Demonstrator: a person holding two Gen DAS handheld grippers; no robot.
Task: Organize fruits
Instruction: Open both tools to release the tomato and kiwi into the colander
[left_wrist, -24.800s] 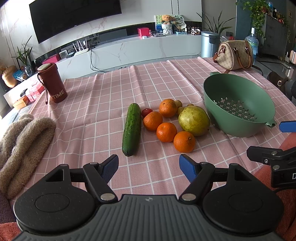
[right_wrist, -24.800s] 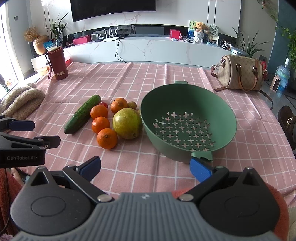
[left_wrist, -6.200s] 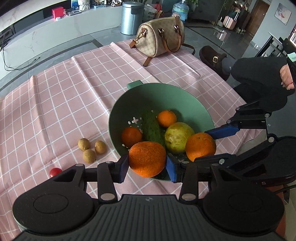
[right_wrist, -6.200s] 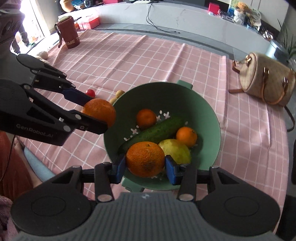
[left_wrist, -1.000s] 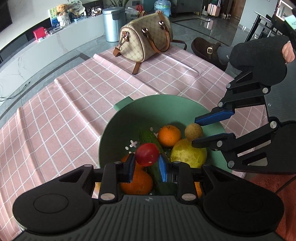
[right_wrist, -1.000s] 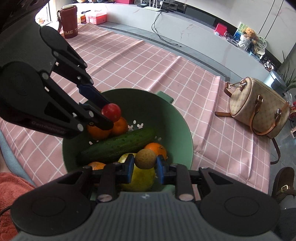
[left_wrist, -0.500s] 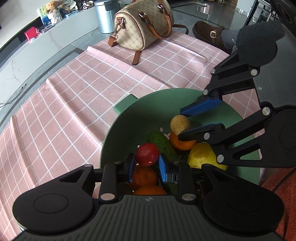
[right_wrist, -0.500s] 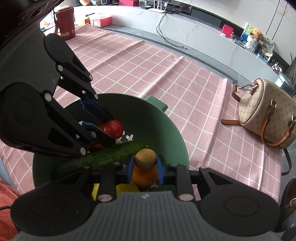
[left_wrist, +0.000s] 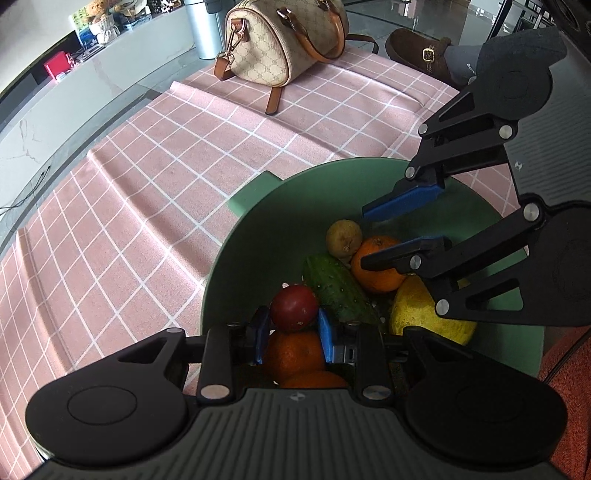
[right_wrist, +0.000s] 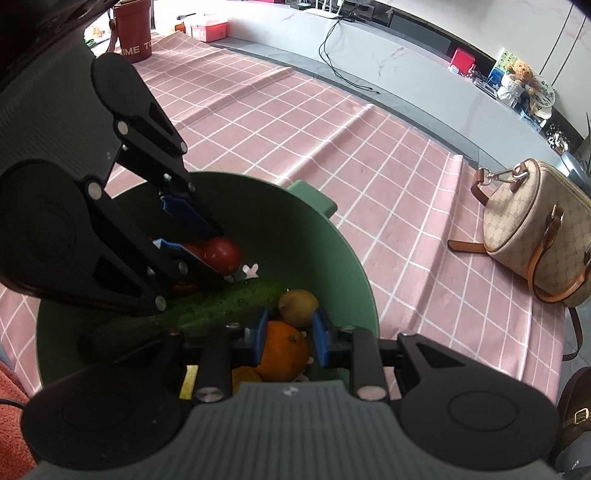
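Note:
A green colander (left_wrist: 258, 206) (right_wrist: 347, 236) on the pink checked cloth holds a cucumber (left_wrist: 338, 291) (right_wrist: 207, 306), several oranges (left_wrist: 375, 264) (right_wrist: 282, 354) and a yellow-green fruit (left_wrist: 424, 314). My left gripper (left_wrist: 291, 321) (right_wrist: 195, 236) is shut on a small red tomato (left_wrist: 294, 307) (right_wrist: 222, 254), held over the fruit in the colander. My right gripper (right_wrist: 288, 325) (left_wrist: 373, 236) is part open over the colander. A small brown fruit (left_wrist: 343, 238) (right_wrist: 297, 302) lies free just past its fingertips, on an orange and against the cucumber.
A beige handbag (left_wrist: 284, 48) (right_wrist: 535, 236) stands on the far side of the cloth. A red mug (right_wrist: 133, 40) stands at the far left corner. A brown shoe (left_wrist: 421, 51) lies on the floor beyond the table.
My right gripper has opened and let go of the small brown fruit, which now rests in the colander. Both grippers have dropped lower into the colander; the left still holds the tomato.

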